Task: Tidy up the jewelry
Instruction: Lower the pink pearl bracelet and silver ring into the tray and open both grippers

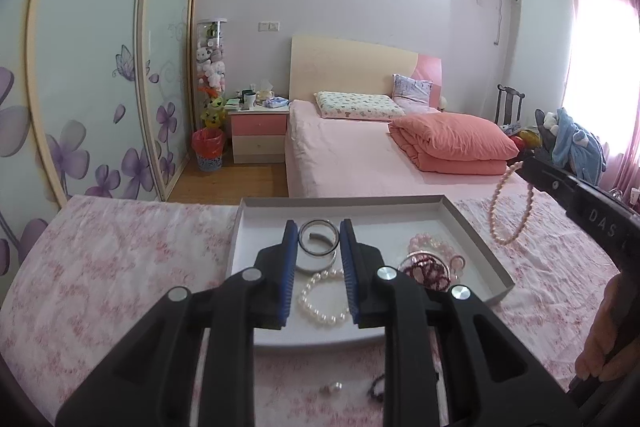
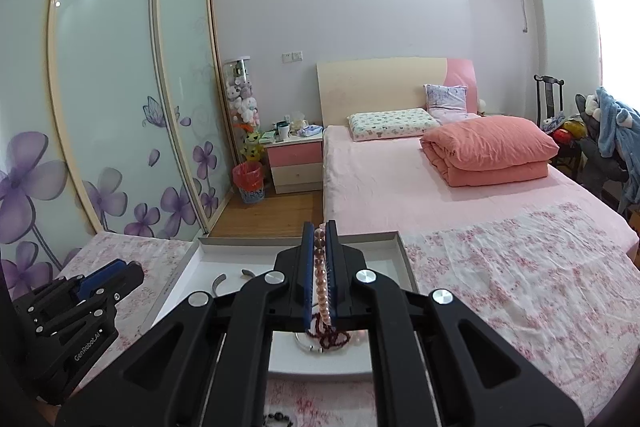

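Observation:
A shallow grey-white tray [image 1: 472, 227] lies on the floral cloth. In it are a dark-rimmed bangle [image 1: 318, 243], a white pearl bracelet [image 1: 324, 301], a pale pink bead bracelet [image 1: 436, 247] and a dark red bead strand [image 1: 428, 273]. My left gripper [image 1: 318, 227] hovers over the tray's near left part, its blue pads a narrow gap apart with nothing between them. From the right wrist view it [image 2: 132, 273] sits just left of the tray [image 2: 396, 255]. My right gripper [image 2: 320, 225] is shut on a pink pearl strand [image 2: 320, 267], which hangs as a loop [image 1: 512, 211] above the tray's right rim.
A small pearl piece [image 1: 334, 387] and dark beads [image 1: 376, 387] lie on the cloth in front of the tray. A person's hand [image 1: 608, 339] holds the right gripper's handle. Beyond the table stand a pink bed [image 2: 400, 179] and a sliding wardrobe [image 2: 112, 87].

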`<state>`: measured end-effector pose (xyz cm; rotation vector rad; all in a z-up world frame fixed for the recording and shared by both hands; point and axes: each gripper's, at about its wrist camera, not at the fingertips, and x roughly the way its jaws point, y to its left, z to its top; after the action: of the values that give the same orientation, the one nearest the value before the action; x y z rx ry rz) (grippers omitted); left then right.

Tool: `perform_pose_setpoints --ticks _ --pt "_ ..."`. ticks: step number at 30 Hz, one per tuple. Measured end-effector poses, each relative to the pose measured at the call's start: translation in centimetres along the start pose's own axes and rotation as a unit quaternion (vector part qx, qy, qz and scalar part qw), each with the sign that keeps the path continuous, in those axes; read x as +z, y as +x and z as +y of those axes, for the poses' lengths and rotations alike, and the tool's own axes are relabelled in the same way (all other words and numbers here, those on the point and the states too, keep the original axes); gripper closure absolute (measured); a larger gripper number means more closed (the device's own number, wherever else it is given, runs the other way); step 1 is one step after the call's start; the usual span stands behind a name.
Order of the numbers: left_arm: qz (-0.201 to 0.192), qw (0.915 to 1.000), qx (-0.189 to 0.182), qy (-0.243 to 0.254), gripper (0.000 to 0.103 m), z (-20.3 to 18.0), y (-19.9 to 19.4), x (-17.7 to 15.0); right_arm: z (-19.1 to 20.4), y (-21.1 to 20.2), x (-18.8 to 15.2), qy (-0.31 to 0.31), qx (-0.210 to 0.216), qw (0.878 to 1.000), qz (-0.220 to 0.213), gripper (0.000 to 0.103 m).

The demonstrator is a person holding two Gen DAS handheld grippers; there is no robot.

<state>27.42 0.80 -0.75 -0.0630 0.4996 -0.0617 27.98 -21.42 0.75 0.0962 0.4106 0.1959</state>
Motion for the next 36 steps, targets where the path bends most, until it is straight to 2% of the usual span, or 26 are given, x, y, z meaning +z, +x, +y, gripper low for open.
perform_pose_setpoints --ticks 9,30,36 --pt "-0.010 0.9999 -0.002 0.013 0.081 -0.5 2.9 1.3 0.0 2.7 -0.3 -0.001 -0.005 1.000 0.015 0.097" --pt "0.020 0.9996 0.005 0.019 0.081 -0.2 7.8 0.5 0.1 7.7 -2.5 -0.010 -0.011 0.997 0.074 0.096" --pt "0.026 0.9994 0.005 0.022 0.081 -0.4 8.5 0.5 0.2 8.1 -2.5 -0.006 -0.009 0.997 0.075 0.096"
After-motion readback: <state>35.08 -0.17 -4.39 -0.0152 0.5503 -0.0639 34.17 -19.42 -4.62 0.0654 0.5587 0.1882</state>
